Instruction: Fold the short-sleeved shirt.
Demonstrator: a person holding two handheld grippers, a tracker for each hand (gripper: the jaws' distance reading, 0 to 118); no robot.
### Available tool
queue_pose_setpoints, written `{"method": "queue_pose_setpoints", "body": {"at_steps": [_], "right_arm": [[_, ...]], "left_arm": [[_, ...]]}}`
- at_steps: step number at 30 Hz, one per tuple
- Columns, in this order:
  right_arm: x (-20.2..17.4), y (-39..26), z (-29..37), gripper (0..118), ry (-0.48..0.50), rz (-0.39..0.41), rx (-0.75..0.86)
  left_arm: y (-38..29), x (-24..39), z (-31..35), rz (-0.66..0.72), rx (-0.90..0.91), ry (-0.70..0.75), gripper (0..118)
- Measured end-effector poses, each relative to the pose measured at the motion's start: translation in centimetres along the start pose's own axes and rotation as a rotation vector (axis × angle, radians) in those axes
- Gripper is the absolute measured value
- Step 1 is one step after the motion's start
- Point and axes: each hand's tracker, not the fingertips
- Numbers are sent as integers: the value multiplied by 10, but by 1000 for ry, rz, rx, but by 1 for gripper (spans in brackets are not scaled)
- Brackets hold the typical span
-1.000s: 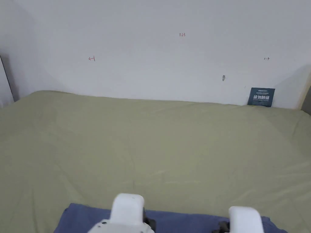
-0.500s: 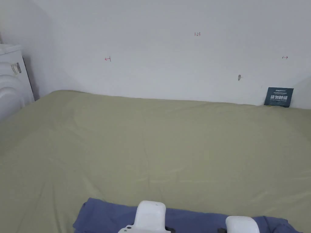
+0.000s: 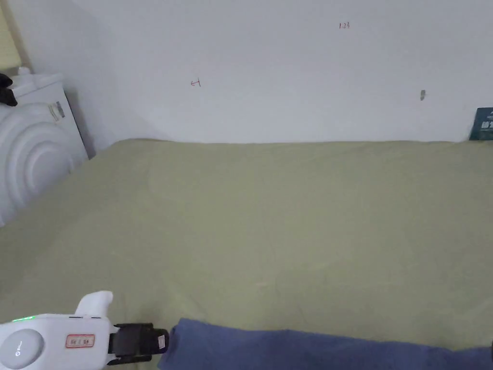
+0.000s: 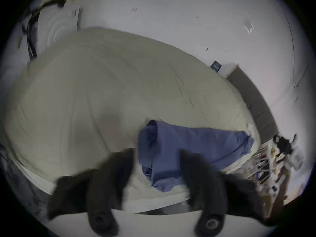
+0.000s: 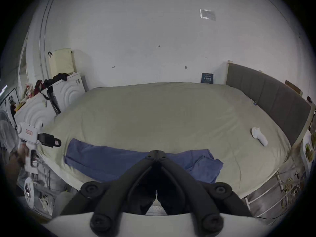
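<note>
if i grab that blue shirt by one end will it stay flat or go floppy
Likely floppy: the blue shirt lies limp on the green sheet, creased and bunched at its right end, so it should sag from one grip. It looks thin and light. Pushed, it would probably wrinkle rather than slide whole.

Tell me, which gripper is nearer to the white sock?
Right. The right gripper is shut above the blue shirt, nearer the white sock; the left gripper is beyond the shirt's opposite end.

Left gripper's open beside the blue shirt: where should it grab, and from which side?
Judging by its pose, take the blue shirt at its near left corner. The left gripper sits just off that end, so come in sideways, low, one jaw sliding under the folded edge.
</note>
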Motion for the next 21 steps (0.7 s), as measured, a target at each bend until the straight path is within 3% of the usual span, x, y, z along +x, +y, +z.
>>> {"method": "queue_pose_setpoints", "body": {"at_steps": [1, 2, 4, 11, 15, 16, 17, 19, 21], "right_arm": [[3, 1, -1, 2, 9, -9, -10], [6, 1, -2, 2, 22, -25, -19], [13, 1, -2, 2, 41, -68, -25], [21, 7, 6, 2, 51, -108, -19], [24, 8, 8, 2, 72, -140, -10], [23, 8, 8, 2, 76, -143, -13], [22, 7, 7, 2, 79, -147, -16], [22, 4, 5, 2, 91, -158, -20], [21, 1, 4, 2, 98, -167, -33]], "left_arm": [[1, -7, -6, 56, -13, -48, 82], [1, -15, -11, 90, -24, -136, 90], [-2, -23, -26, 178, -7, -254, 90], [-27, -23, -80, 309, -80, -355, 90], [-37, -25, -82, 392, 17, -458, 89], [-41, -22, -83, 397, 23, -437, 86], [-44, -18, -84, 390, 28, -437, 69], [-47, -11, -87, 396, 4, -414, 1], [-47, 6, -89, 307, -59, -265, 1]]}}
